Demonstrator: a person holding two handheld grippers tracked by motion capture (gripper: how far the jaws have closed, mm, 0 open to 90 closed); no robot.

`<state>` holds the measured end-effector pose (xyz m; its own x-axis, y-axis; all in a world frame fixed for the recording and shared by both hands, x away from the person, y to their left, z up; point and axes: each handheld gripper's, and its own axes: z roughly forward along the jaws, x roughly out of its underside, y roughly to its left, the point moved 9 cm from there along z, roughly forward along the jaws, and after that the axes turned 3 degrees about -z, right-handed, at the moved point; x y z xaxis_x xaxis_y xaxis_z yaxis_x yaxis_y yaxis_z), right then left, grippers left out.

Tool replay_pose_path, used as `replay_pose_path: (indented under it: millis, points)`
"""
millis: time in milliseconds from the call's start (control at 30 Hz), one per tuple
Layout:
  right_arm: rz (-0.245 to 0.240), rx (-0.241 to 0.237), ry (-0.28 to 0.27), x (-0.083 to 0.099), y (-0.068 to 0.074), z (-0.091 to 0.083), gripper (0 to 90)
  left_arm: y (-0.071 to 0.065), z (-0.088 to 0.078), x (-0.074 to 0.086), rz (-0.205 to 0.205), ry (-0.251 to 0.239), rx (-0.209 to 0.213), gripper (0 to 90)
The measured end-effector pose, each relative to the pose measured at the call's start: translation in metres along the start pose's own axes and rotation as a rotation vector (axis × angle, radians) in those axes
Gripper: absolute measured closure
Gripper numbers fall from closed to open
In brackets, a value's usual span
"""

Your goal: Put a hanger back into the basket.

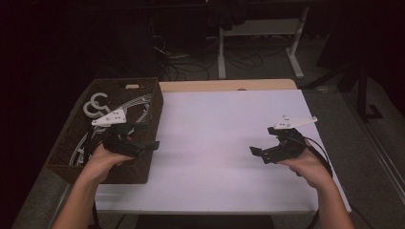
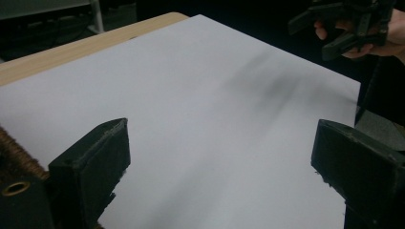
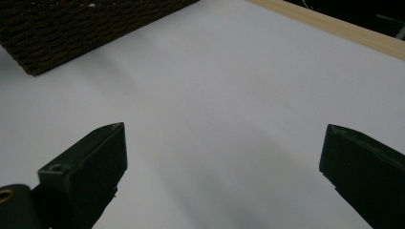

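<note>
A brown woven basket (image 1: pixel 143 102) stands at the table's left end and holds several white plastic parts, among them ring-shaped pieces (image 1: pixel 95 102). My left gripper (image 1: pixel 148 136) hovers over the basket's right wall with its jaws pointing toward the white sheet (image 1: pixel 215 143). In the left gripper view it (image 2: pixel 219 129) is open with nothing between its jaws. My right gripper (image 1: pixel 262 140) is held above the right side of the sheet, pointing left. In the right gripper view it (image 3: pixel 224 129) is also open and empty, with the basket (image 3: pixel 71 28) far off.
The white sheet covers most of a wooden tabletop, whose bare strip (image 1: pixel 229 85) shows along the far edge. Behind the table are white desk legs (image 1: pixel 222 52) and cables on a dark floor. The right gripper (image 2: pixel 334 33) appears at the top right of the left gripper view.
</note>
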<state>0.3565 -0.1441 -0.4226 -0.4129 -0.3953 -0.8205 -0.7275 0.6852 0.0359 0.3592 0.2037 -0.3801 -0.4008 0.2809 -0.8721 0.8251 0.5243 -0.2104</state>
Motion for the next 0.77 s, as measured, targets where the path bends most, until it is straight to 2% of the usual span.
replay_pose_path:
  millis: [233, 767]
  points:
    - [-0.005, -0.006, -0.016, -0.0045, 0.0017, -0.0038, 2.1, -0.0049, -0.0022, -0.0005, 0.039, -0.032, 0.021, 1.9]
    - [-0.002, -0.015, -0.042, -0.0092, 0.0031, -0.0096, 2.1, -0.0066, -0.0023, -0.0002, 0.050, -0.034, 0.032, 2.1]
